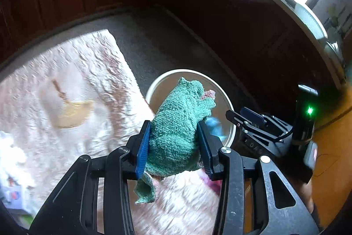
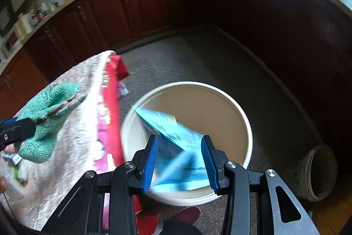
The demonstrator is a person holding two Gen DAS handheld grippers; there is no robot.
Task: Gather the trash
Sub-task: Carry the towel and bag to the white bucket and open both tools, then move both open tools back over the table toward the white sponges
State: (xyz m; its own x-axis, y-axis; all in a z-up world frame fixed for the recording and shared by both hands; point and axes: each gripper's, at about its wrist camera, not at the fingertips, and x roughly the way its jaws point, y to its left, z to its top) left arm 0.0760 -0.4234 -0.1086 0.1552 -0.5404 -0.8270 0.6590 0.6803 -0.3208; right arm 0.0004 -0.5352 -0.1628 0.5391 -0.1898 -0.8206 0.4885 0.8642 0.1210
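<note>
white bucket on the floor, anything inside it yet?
The visible inside of the white bucket shows only bare tan wall. The blue packet in the right gripper covers the near side and the bottom, so that part can't be checked.

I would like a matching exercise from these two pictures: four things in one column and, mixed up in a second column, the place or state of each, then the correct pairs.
Things
1. green towel
2. blue wrapper
3. white bucket
4. red cloth

Places or states
A. stands open on the grey floor
B. clamped in the left hand-held gripper
C. hangs over the edge of the pale quilted cover
D. between the fingers of the right hand-held gripper, over the bucket

Pairs: 1-B, 2-D, 3-A, 4-C
</note>
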